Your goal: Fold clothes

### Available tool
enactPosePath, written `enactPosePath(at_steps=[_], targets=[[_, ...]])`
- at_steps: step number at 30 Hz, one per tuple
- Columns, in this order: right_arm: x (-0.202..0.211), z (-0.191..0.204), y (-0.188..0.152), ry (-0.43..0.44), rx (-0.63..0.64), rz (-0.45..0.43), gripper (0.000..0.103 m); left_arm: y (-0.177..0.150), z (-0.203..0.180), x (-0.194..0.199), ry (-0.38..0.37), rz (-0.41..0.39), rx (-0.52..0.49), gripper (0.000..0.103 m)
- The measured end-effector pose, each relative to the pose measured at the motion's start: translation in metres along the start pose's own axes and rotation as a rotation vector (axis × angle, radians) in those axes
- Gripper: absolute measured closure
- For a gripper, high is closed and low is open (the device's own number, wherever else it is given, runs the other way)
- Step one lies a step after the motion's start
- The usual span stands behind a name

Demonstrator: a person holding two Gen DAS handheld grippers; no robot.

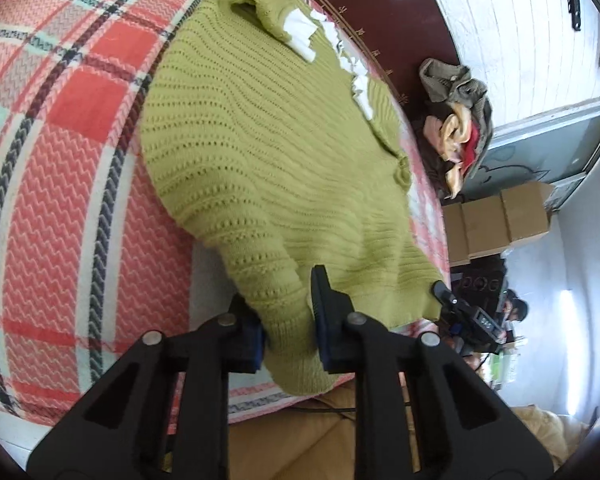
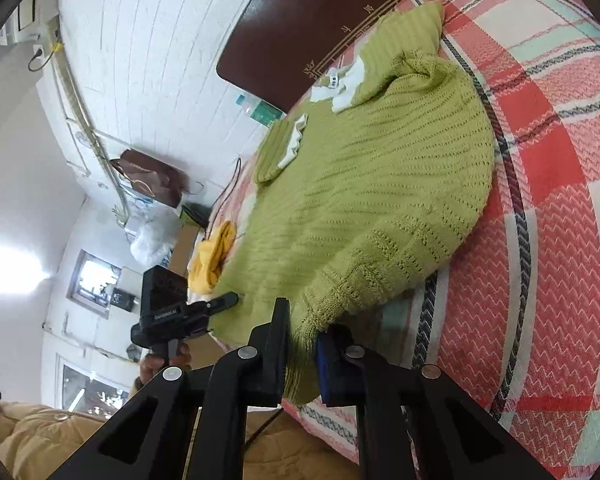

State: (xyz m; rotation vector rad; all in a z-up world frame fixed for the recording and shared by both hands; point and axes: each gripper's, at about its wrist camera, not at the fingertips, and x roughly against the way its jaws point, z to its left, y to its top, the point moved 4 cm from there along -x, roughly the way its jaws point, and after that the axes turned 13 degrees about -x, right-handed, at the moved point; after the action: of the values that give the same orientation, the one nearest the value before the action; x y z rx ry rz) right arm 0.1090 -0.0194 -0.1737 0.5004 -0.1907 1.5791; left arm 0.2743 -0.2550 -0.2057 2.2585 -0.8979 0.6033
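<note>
The green sweater [image 1: 268, 152] lies on the bed [image 1: 60, 160], both grippers' jaws pinching its 6 o'clock hem, left gripper [image 1: 288, 336] and right gripper [image 2: 304, 360]; the loose knit might slip out or bunch up.

Sweater [image 1: 268, 168] spread on blanket [image 1: 60, 160], headboard [image 1: 364, 4] behind it, hem gripped at either corner by left gripper [image 1: 288, 328] and right gripper [image 2: 302, 352], clothes pile [image 1: 458, 120] beside headboard.

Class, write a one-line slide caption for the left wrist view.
Left gripper clamps the hem of a green knit sweater spread on a plaid bedspread; the right gripper pinches its other corner.
</note>
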Motion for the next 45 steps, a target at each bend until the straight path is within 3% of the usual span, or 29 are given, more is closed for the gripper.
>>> enactPosePath(at_steps=[8, 13, 22, 31, 45], targets=[[0.010, 0.023, 0.030, 0.100, -0.010, -0.060, 0.092, 0.032, -0.004, 0.015, -0.149, -0.071, 0.068, 0.081], [0.009, 0.039, 0.058, 0.131, 0.001, -0.089, 0.092, 0.060, -0.009, 0.023, -0.160, -0.100, 0.048, 0.081], [0.003, 0.065, 0.108, 0.143, 0.040, -0.125, 0.092, 0.114, -0.020, 0.030, -0.141, -0.130, 0.009, 0.081], [-0.003, 0.059, 0.150, 0.141, -0.007, -0.167, 0.092, 0.161, -0.024, 0.024, -0.120, -0.130, -0.012, 0.081], [-0.015, 0.050, 0.191, 0.152, -0.052, -0.182, 0.092, 0.202, -0.021, 0.009, -0.095, -0.122, -0.016, 0.081]])
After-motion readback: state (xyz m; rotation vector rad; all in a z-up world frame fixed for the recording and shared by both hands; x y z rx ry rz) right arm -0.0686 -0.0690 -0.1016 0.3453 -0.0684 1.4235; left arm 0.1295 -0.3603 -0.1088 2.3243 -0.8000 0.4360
